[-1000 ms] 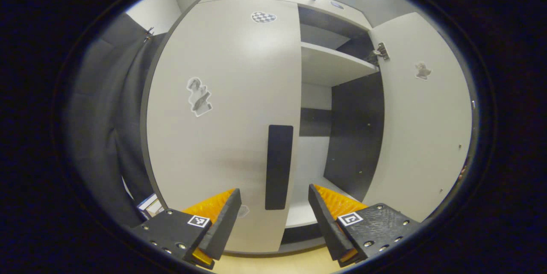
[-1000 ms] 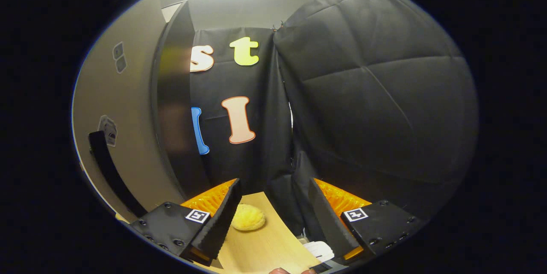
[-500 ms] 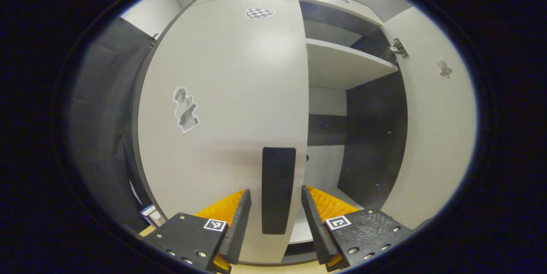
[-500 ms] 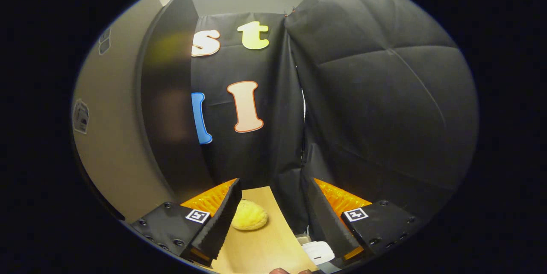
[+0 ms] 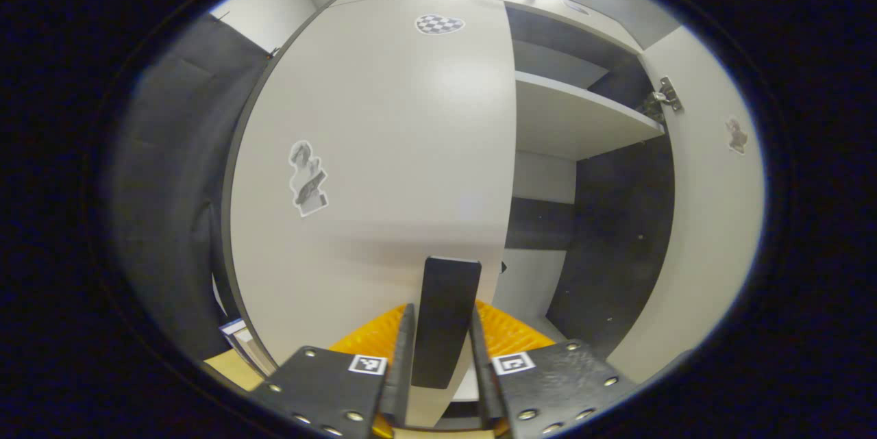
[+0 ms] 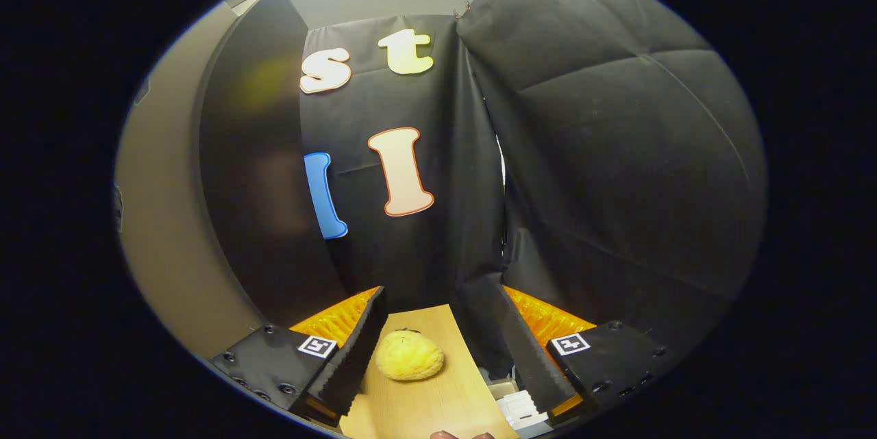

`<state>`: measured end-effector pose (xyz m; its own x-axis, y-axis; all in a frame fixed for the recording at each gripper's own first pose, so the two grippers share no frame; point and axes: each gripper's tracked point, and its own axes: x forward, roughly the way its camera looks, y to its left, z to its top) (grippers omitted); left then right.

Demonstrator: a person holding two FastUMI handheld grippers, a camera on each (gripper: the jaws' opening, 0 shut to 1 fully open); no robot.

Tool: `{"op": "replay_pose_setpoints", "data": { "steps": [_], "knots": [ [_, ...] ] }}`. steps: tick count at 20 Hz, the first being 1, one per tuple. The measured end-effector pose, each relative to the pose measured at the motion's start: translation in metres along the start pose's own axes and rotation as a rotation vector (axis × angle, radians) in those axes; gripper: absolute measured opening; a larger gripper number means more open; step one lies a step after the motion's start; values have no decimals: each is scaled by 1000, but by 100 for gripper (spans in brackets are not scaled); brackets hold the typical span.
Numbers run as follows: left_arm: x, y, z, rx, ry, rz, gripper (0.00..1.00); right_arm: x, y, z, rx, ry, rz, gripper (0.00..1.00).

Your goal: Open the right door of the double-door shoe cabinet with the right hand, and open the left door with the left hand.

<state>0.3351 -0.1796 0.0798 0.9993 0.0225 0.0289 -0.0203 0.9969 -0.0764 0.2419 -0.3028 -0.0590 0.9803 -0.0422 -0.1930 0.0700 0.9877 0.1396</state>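
Note:
In the left gripper view the cabinet's left door (image 5: 384, 151) is closed, pale grey with stickers. Its black vertical handle (image 5: 445, 316) sits near the door's right edge, and my left gripper (image 5: 440, 364) is shut on it, one finger pressing each side. The right door (image 5: 712, 220) stands swung open at the right, baring a shelf (image 5: 575, 117) and the dark inside. In the right gripper view my right gripper (image 6: 438, 350) is open with nothing between its fingers, and the right door's pale face (image 6: 164, 233) and dark edge (image 6: 253, 185) rise at the left.
A yellow soft lump (image 6: 409, 364) lies on the wooden floor (image 6: 438, 405) between the right fingers. A white object (image 6: 521, 408) sits by the right finger. Black cloth walls close in ahead and to the right. A fingertip (image 6: 455, 435) shows at the bottom edge.
My left gripper moved in on the left door's handle and closed on it. The right gripper swung away from the open right door; its handle left the view.

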Motion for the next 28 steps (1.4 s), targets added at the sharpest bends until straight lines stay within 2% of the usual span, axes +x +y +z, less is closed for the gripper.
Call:
{"op": "replay_pose_setpoints", "data": {
  "steps": [2, 3, 5, 10, 13, 14, 15, 18, 19, 20, 28],
  "knots": [
    [-1, 0, 0, 22, 0, 7, 34, 5, 1, -2, 7, 20, 3, 98],
    [0, -1, 0, 55, 2, 16, 34, 7, 3, -1, 12, 23, 8, 98],
    [-1, 0, 0, 102, 6, 26, 27, 7, 8, 1, 8, 17, 17, 98],
    [-1, 1, -4, 89, 25, 14, 13, 4, 5, -11, -48, 49, -4, 98],
    [-2, 0, -5, 83, 28, 9, 14, 3, 7, -10, -50, 45, -5, 98],
    [-3, 0, -5, 82, 30, 6, 13, 1, 10, -11, -43, 41, -2, 92],
    [-3, 0, -5, 82, 28, 4, 14, -1, 12, -9, -39, 39, 0, 98],
    [-4, 0, -5, 71, 28, -9, 13, -16, 13, -6, -47, 23, -9, 98],
    [-5, 0, -5, 67, 29, -15, 13, -22, 13, -6, -49, 21, -17, 92],
    [-5, -1, -4, 64, 31, -22, 13, -28, 12, -6, -49, 20, -26, 98],
    [-6, -7, 0, 56, 44, -101, 12, -97, 28, -4, -52, -14, -107, 98]
  ]
}}
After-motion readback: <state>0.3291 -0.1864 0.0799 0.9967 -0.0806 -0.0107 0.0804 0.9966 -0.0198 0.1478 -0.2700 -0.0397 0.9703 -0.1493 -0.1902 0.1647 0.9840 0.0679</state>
